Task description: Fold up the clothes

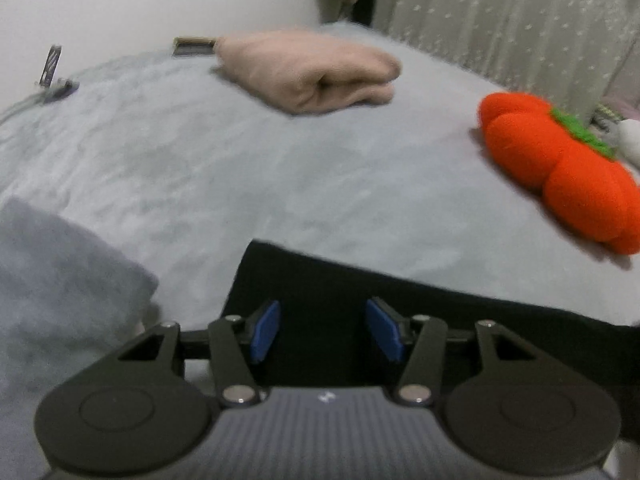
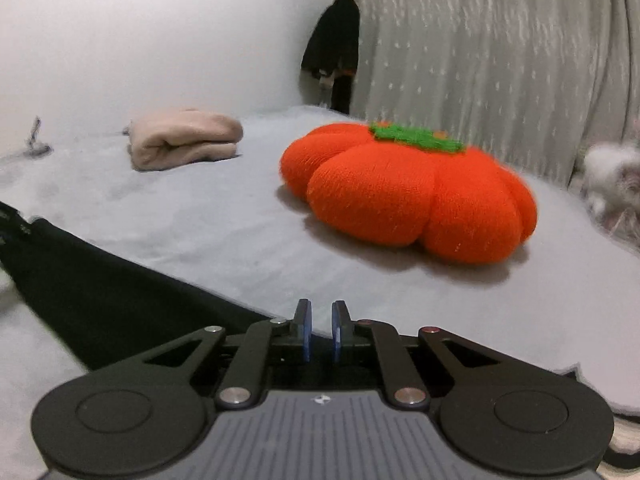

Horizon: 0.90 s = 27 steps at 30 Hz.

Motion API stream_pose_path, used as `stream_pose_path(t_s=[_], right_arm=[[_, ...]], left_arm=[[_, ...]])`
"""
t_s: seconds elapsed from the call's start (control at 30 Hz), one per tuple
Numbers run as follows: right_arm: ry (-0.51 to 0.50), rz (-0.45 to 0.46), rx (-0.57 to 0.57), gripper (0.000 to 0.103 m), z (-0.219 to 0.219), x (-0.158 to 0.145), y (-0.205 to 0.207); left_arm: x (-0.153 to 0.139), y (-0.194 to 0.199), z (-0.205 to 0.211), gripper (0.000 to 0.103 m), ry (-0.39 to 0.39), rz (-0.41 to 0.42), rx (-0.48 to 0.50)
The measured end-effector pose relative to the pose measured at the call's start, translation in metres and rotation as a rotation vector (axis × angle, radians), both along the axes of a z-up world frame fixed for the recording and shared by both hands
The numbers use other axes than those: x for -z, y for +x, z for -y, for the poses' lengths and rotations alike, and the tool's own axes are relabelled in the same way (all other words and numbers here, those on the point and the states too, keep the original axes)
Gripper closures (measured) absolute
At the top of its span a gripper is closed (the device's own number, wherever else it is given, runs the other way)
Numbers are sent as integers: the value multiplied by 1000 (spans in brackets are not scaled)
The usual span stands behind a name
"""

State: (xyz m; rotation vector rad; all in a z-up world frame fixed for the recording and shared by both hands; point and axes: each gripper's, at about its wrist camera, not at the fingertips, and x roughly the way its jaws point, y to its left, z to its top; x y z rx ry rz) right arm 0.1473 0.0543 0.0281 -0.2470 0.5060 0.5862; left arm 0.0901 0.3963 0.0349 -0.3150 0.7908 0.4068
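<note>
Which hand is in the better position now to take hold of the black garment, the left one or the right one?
Probably the left. The left tongs are open directly over the black garment. The right tongs are nearly closed and empty, above the grey bed cover, with the garment off to their left.

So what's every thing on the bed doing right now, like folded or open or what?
Pink fleecy garment: folded, lying at the far side of the bed.
Black cloth: spread flat, not yet folded, under the left gripper.
Orange plush pumpkin cushion: resting on the bed, untouched.
Grey fleecy cloth: lying at the near left; fold unclear.
Left gripper: open, empty, over the black cloth.
Right gripper: almost shut, holding nothing.
</note>
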Motion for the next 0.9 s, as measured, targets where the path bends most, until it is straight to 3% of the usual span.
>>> stream_pose_path(t_s=[0.07,0.13,0.3,0.43,0.63,0.77,0.83,0.9], right_arm=[[-43,-55,-34,93,-8,12,-4],[-92,-54,-36,93,-16,23,-9],[34,-70,3,93,-4,8,-26],[53,-154,84,92,10,13,-39],[255,-189,190,92,52,5,-65],[240,-252,239,91,64,14,-65],[215,-241,228,90,63,13,-69],[191,-221,210,83,62,9,-79]], left_arm=[[2,3,2,55,38,0,2],[2,5,3,55,59,-5,-13],[4,2,-1,54,84,-4,-26],[-5,-2,15,57,155,-19,-23],[-23,-12,63,55,238,53,128],[-2,-2,83,54,296,-40,196],[12,0,81,46,316,-81,192],[13,-1,76,34,334,-78,184]])
